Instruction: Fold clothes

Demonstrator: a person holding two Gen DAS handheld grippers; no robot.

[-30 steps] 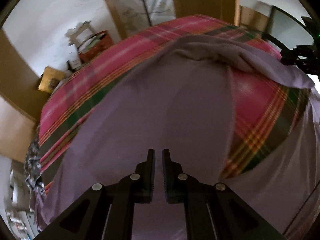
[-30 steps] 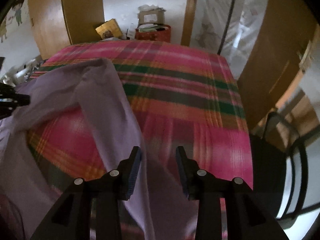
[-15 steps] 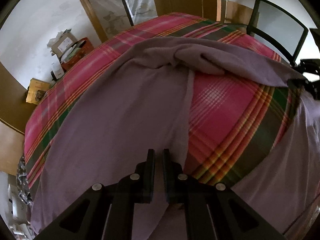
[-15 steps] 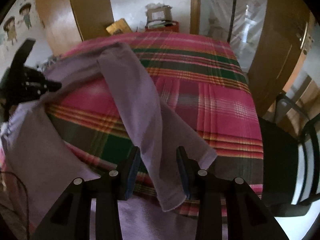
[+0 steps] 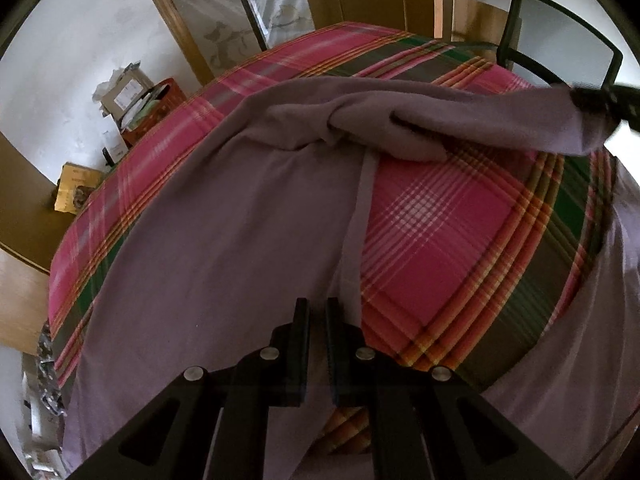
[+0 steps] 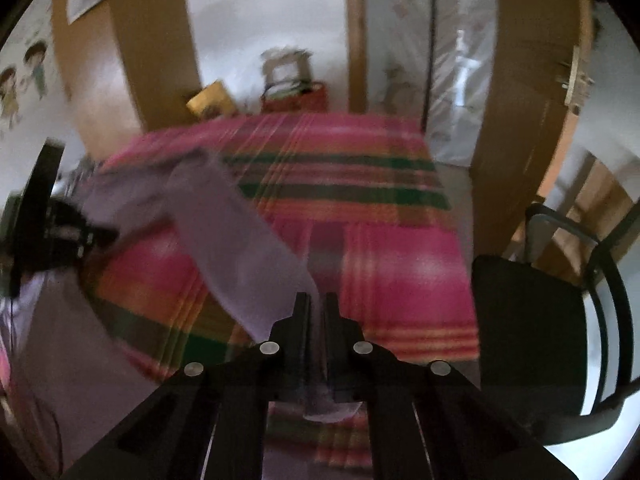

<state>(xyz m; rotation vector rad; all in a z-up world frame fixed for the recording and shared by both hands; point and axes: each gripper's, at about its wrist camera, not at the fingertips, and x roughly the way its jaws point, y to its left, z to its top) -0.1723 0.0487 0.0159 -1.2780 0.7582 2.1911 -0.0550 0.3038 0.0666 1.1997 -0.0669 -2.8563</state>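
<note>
right claw (image 6: 316, 312) pinched on sleeve (image 6: 240, 256) end, left claw (image 5: 316, 320) clamped on shirt (image 5: 240, 240) hem, shirt spread across plaid bed (image 5: 440, 220); fabric looks light, limp, likely to sag, best gripped at edges.

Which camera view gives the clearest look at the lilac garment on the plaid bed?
The left wrist view: the lilac garment lies sharp and spread across the plaid bedcover. The right wrist view is motion-blurred, showing only a sleeve-like strip running into the right gripper.

A black chair (image 6: 532, 344) beside the plaid blanket (image 5: 440, 216); a red basket (image 5: 152, 116) by the wall
</note>
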